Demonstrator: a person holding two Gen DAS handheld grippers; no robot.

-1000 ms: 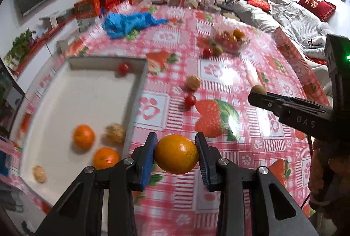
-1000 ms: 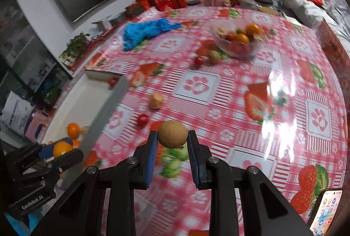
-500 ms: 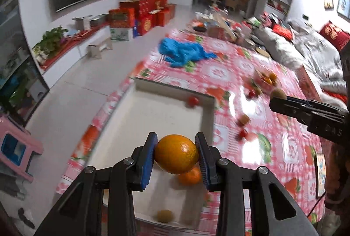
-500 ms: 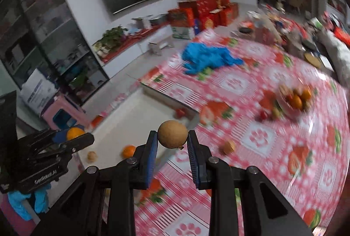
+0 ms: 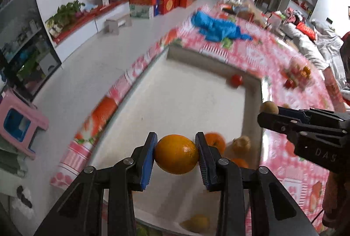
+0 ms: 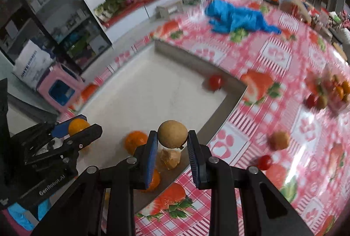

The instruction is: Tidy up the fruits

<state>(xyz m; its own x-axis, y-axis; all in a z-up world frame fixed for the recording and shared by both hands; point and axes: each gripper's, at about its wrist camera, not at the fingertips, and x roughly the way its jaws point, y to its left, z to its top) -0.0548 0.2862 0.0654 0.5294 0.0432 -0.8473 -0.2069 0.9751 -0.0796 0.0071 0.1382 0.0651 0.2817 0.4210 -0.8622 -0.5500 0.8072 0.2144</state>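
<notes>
Both hand-held grippers are swinging off the checkered surface (image 6: 273,56): the left hand-held gripper (image 5: 176,154) and the right hand-held gripper (image 6: 172,146) are now hovering over the white tray (image 5: 186,104).

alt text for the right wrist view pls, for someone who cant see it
The right gripper holds a small round tan fruit above the near corner of a white tray on a red-checked tablecloth. The left gripper, at left, holds an orange over the tray, where oranges and a red fruit lie.

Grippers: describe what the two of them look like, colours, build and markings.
Both are black two-finger clamps with angular arms, silver screws at the joints and ribbed blue pads inside the jaws. The left gripper reads "GenRobot.AI" on its side in the right wrist view; the right gripper shows "DAS" in the left wrist view.
</notes>
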